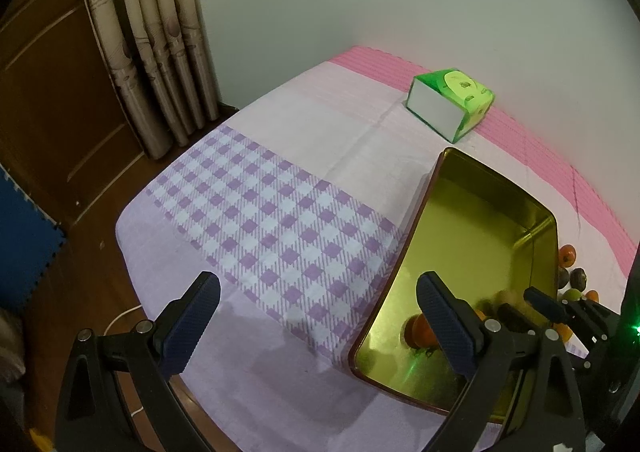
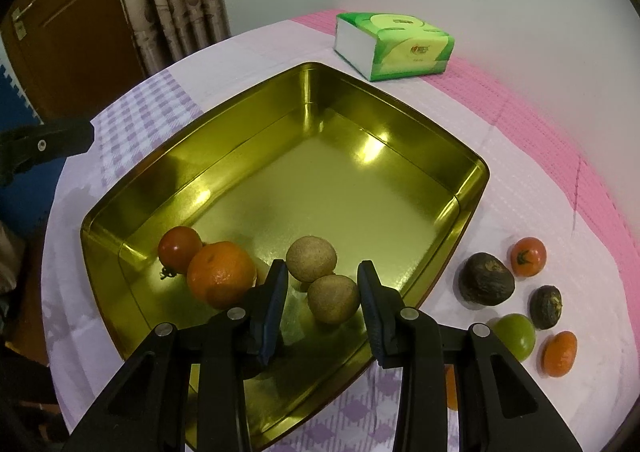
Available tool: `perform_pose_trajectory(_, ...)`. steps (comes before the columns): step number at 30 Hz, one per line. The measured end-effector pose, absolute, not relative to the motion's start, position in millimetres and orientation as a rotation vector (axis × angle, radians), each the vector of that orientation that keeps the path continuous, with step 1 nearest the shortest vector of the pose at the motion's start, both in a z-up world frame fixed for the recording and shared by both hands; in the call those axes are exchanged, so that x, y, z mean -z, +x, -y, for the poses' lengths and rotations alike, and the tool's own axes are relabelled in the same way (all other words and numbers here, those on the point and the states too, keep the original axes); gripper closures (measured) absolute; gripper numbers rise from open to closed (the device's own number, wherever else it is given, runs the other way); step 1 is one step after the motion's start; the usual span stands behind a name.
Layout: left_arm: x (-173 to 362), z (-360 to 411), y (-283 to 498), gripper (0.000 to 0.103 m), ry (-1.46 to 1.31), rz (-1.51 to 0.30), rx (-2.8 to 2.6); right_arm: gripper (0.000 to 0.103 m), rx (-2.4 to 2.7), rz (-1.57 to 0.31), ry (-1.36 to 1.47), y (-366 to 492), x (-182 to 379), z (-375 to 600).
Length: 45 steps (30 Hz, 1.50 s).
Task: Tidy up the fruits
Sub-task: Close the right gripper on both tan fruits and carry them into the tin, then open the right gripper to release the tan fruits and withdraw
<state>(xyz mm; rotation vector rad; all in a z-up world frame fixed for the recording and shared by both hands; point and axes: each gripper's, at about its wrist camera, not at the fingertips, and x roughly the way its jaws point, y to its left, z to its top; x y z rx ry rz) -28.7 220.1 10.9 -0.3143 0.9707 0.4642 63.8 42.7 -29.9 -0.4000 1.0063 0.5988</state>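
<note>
1. The right gripper (image 2: 323, 266) is seen drawn in on the near kiwi (image 2: 334, 299), which sits between its pads, low over the near part of the tin (image 2: 200, 180); the grip is judged closed on that fruit.
2. The left gripper (image 1: 318, 284) is held spread wide with nothing between its fingers, above the cloth (image 1: 280, 220) and the tin's left rim.
3. Inside the tin, near its near-left corner, a tomato (image 2: 180, 248) and an orange (image 2: 221, 274) are found touching; a far kiwi (image 2: 311, 255) lies just beyond the gripped one.
4. On the cloth right of the tin, five fruits are left in a cluster: a second tomato (image 2: 528, 256) farthest; a large dark fruit (image 2: 486, 279) beside the tin; a small dark fruit (image 2: 546, 306); a green fruit (image 2: 515, 335); a small orange (image 2: 560, 353) nearest.
5. A tissue pack (image 2: 396, 44) is set at the far side, apart from the tin.
</note>
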Motion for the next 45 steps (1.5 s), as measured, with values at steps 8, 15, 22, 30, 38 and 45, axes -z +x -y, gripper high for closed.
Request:
perform_pose_trajectory(8,-10.6,-218.2,-27.8,0.006,-0.309,-0.975,-0.458,0.059,-0.616,-1.004,-0.303,65.5,24.6,-36.6)
perform_pose_trajectory(15,-9.9,-217.8,-27.5,0.006,-0.309,-0.980,-0.459,0.043,-0.575,-0.906,-0.193,63.9,-9.6,1.5)
perform_pose_trajectory(22,-10.1,-213.8,-27.6,0.006,-0.286,-0.975,-0.452,0.031,-0.337,-0.858,-0.106,80.3,-20.2,103.8)
perform_pose_trajectory(30,-19.7,-177.4,-22.8,0.006,-0.163,-0.945,-0.356,0.021,-0.090,-0.891,-0.069,90.4,11.2,215.2)
perform_pose_trajectory(38,-23.7,-92.4,-12.9,0.006,0.002,-0.951,-0.152,0.010,-0.044,-0.944,-0.054,94.9,41.7,251.8)
perform_pose_trajectory(45,-14.4,-24.6,2.8,0.006,0.019,-1.003,0.043,0.003,-0.039,-0.954,-0.076,90.8,48.3,270.2)
